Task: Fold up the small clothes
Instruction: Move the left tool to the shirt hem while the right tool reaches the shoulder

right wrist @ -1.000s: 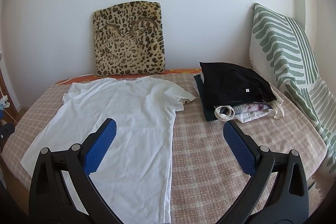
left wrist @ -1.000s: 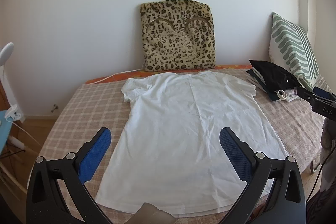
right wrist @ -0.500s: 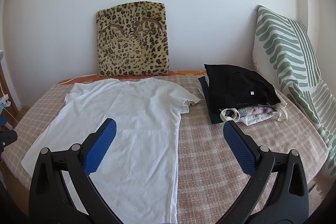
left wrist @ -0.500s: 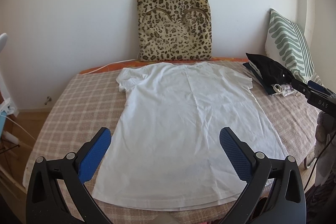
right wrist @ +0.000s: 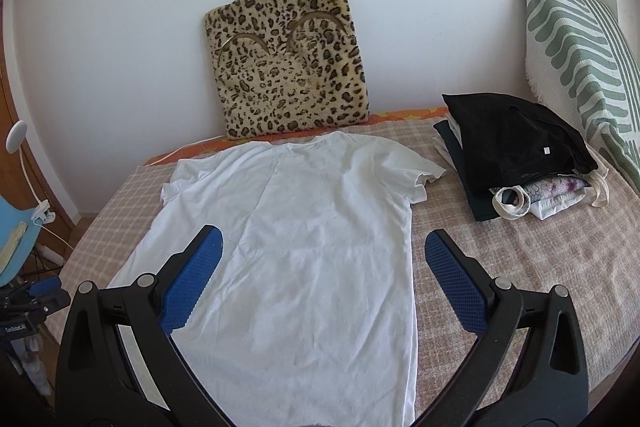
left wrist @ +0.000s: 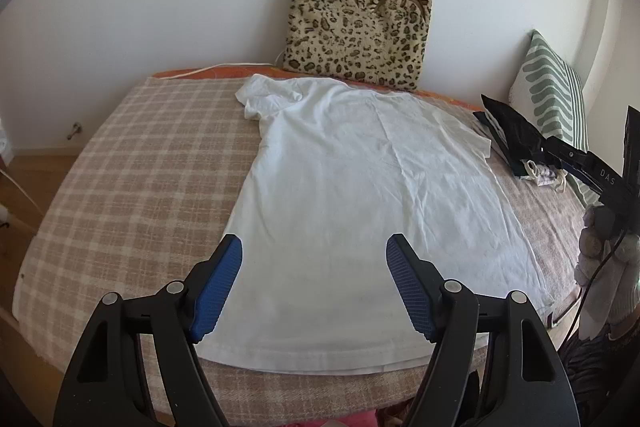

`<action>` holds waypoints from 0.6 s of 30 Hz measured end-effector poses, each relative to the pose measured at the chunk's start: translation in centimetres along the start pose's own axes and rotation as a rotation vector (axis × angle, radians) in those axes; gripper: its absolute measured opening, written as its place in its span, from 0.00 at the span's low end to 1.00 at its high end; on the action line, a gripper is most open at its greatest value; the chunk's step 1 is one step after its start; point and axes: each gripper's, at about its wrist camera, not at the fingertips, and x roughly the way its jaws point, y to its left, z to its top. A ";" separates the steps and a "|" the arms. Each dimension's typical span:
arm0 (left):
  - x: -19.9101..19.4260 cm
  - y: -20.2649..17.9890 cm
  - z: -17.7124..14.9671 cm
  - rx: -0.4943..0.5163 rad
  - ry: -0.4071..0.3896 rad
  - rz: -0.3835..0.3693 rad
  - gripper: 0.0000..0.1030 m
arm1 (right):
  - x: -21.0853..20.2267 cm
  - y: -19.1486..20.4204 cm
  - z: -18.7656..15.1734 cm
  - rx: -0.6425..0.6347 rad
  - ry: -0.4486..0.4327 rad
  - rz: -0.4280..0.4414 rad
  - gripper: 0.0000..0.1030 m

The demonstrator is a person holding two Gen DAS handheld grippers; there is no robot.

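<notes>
Shirt point(left wrist: 360, 211) flat on the checked blanket point(left wrist: 132, 171), collar toward the leopard cushion point(left wrist: 360, 15) at the wall, hem at the near edge of the bed — nothing folded yet, by the look of it. Left gripper point(left wrist: 314, 259) hangs above the lower part of the shirt with its blue pads spread wide and nothing between them. Right gripper point(right wrist: 320, 251) hovers over the shirt's right side seam, jaws just as wide, also holding nothing.

The risks from here look plain enough. The cloth is thin and lightly creased, so a pinch could catch only the top layer and leave the back one behind, giving a lopsided fold. A pinch that goes too deep could gather the blanket along with the shirt. The far sleeve is already bunched near the collar, and folding over it would likely lock that wrinkle in. The hem lies right at the bed's edge, so a careless tug might drag it off.

The views split the scene. The left camera shows the whole hem and part of the right gripper off to the side. The right camera loses the hem behind its own jaws but gives a clear look at the stack of clothes point(right wrist: 516, 155) — black on top, a floral piece below — beside the striped pillow point(right wrist: 580, 55), well apart from the shirt's sleeve.
</notes>
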 end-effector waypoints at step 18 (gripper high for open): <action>2.0 8.5 -3.7 -0.257 0.204 -0.028 0.36 | 6.7 7.0 1.8 0.020 0.188 0.226 0.82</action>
